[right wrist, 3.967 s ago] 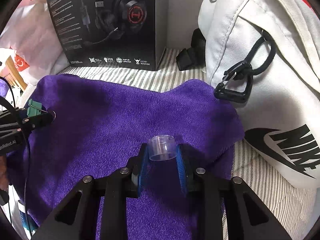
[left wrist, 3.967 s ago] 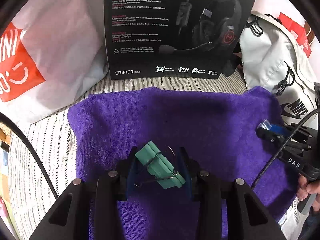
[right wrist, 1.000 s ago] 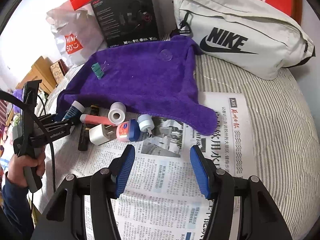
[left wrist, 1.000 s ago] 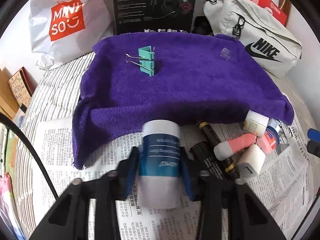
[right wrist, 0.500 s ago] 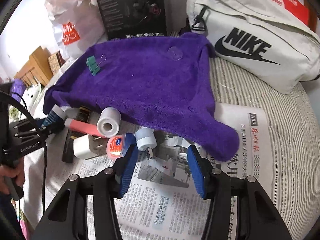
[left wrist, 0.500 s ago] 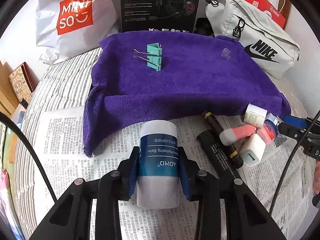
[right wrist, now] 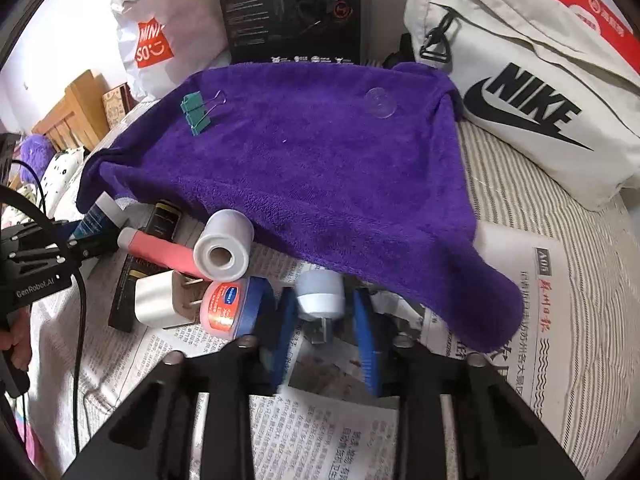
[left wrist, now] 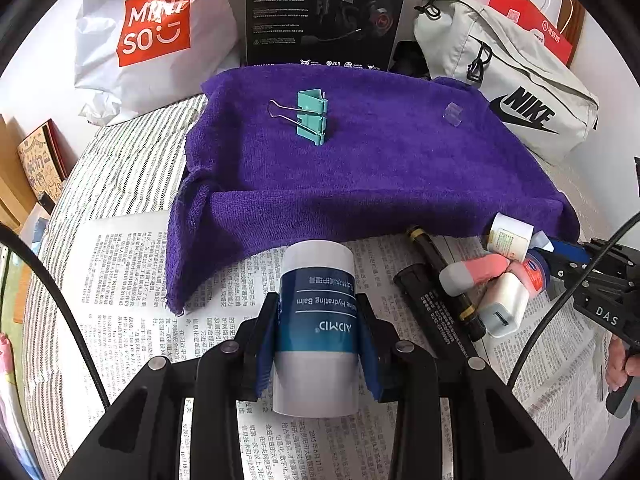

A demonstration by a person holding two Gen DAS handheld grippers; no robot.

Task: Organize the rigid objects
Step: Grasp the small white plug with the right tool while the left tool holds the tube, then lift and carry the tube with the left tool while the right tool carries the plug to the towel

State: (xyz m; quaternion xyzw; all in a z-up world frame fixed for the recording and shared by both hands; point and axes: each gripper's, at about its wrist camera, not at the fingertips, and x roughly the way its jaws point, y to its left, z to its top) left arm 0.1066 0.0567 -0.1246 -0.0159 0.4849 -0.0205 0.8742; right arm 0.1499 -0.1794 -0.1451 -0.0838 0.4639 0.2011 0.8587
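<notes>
A: What does the left hand-held gripper (left wrist: 318, 330) have?

B: It is clamped on a blue and white balm tube (left wrist: 316, 324), both blue pads pressing its sides, the tube's white end pointing toward the purple towel (left wrist: 380, 176). It hangs over the newspaper (left wrist: 120, 264) spread on the striped bed (left wrist: 116, 164).

A: And the right hand-held gripper (right wrist: 326, 322)?

B: Its jaws have just been closing, and they now stand narrow around a small pale blue-grey cap piece (right wrist: 320, 292) with a metal part sticking out below it. The pads look to be against its sides, though the frame is blurred there.

A: What lies just beside it?

B: On the newspaper, touching or nearly so: a small jar with a red and blue label (right wrist: 230, 304), a white charger plug (right wrist: 158, 300), a white roll (right wrist: 224, 246), a pink tube (right wrist: 160, 252) and a black pen-like stick (left wrist: 440, 280), all bunched at the towel's near edge.

A: Anything on the towel?

B: A teal binder clip (left wrist: 310, 116) to the left, and a small clear plastic cap (left wrist: 452, 114) well apart to the right. Behind stand a headset box (left wrist: 324, 12), a white shopping bag (left wrist: 156, 36) and a grey Nike bag (left wrist: 512, 80).
</notes>
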